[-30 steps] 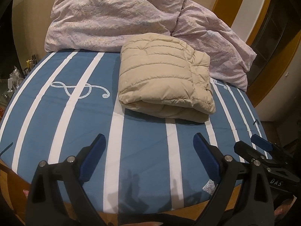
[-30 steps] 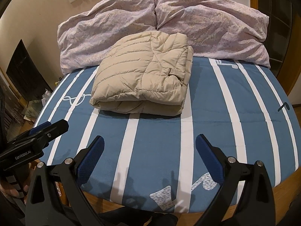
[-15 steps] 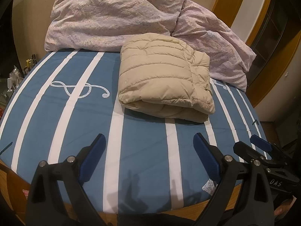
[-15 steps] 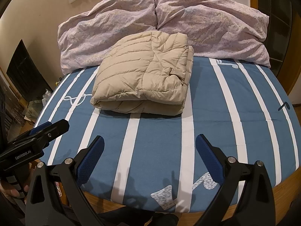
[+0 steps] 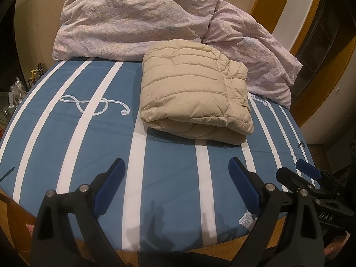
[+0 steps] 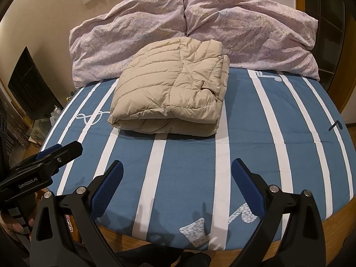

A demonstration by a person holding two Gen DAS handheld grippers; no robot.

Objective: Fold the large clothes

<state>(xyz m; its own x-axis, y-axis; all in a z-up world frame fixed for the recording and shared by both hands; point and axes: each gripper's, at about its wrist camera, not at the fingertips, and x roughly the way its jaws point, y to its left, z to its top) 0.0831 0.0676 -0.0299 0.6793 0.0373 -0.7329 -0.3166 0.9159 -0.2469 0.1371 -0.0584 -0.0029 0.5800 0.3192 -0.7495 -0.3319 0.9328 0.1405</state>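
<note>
A beige quilted puffer jacket (image 5: 193, 93) lies folded into a thick bundle on the blue striped bed (image 5: 166, 166), also in the right wrist view (image 6: 171, 98). My left gripper (image 5: 176, 169) is open and empty over the bed's near edge, well short of the jacket. My right gripper (image 6: 176, 171) is open and empty, likewise near the front edge. Each gripper shows at the side of the other's view: the right one (image 5: 311, 178) and the left one (image 6: 51, 155).
Two crumpled lilac pillows (image 6: 200, 26) lie behind the jacket against the wall. The bed's wooden rim (image 6: 333, 222) runs along the front. Small clutter (image 5: 17, 89) stands on a bedside surface at left. A wooden door frame (image 5: 278, 11) is at right.
Both grippers have drifted very slightly; the view has barely shifted. The jacket has not moved.
</note>
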